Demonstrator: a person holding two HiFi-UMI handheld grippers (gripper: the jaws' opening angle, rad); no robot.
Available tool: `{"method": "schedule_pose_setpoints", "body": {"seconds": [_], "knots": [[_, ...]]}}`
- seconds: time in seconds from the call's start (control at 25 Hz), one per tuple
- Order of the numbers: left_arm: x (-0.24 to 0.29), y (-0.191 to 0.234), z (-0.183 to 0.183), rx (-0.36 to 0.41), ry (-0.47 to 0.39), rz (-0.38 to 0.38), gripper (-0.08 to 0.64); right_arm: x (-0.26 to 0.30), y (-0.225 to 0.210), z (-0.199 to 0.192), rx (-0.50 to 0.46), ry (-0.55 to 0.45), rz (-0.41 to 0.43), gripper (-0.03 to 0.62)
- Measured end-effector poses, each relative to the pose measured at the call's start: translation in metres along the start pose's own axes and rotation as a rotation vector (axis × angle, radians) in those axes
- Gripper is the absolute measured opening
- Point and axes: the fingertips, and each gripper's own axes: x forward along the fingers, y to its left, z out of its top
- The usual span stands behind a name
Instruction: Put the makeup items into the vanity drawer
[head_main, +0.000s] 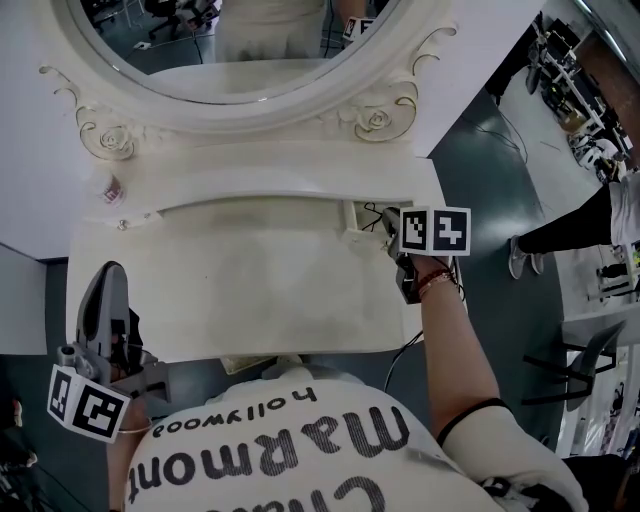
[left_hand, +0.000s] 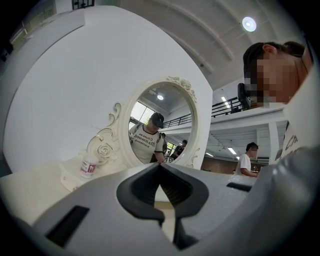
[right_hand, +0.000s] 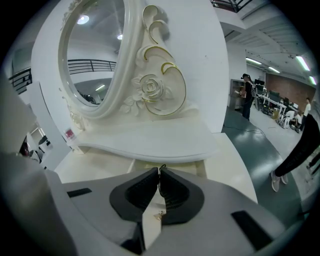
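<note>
A white vanity (head_main: 250, 290) with an oval mirror fills the head view. At its right, under the shelf, a small drawer (head_main: 356, 222) stands open. My right gripper (head_main: 390, 234) hangs over that drawer, shut on a thin black cord (right_hand: 161, 168) with a small gold piece (right_hand: 159, 215) between the pads. The open drawer (right_hand: 172, 167) lies just beyond its tips. A small white bottle (head_main: 111, 189) with a red label stands on the shelf's left end, also seen as the bottle (left_hand: 88, 167). My left gripper (head_main: 110, 272) is shut and holds nothing, at the table's front left corner.
The mirror (left_hand: 160, 125) reflects the person with the grippers. Scrolled rose carvings (right_hand: 152, 90) flank the mirror frame. Someone stands on the grey floor at the right (head_main: 575, 228), near desks and chairs. A white wall panel backs the vanity.
</note>
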Motion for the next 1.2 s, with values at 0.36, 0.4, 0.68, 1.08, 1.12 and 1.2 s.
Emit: {"method": "schedule_pose_setpoints", "body": {"seconds": [0.36, 0.4, 0.68, 1.08, 1.12, 1.2], "knots": [[0.0, 0.003, 0.0, -0.004, -0.008, 0.011, 0.008, 0.008, 0.002, -0.009, -0.058, 0.085, 0.013, 0.038], [0.0, 0.003, 0.0, -0.004, -0.009, 0.01, 0.008, 0.009, 0.003, -0.01, -0.061, 0.091, 0.017, 0.038], [0.0, 0.002, 0.0, -0.004, -0.017, 0.011, 0.008, 0.015, 0.001, -0.013, -0.085, 0.131, 0.016, 0.04], [0.0, 0.003, -0.002, -0.011, -0.022, 0.019, 0.008, 0.018, -0.005, -0.017, -0.081, 0.154, 0.021, 0.041], [0.0, 0.003, -0.002, -0.011, -0.023, 0.019, 0.008, 0.019, -0.005, -0.018, -0.084, 0.158, 0.022, 0.041], [0.001, 0.003, -0.002, -0.012, -0.025, 0.018, 0.008, 0.019, -0.004, -0.018, -0.093, 0.166, 0.022, 0.041]]}}
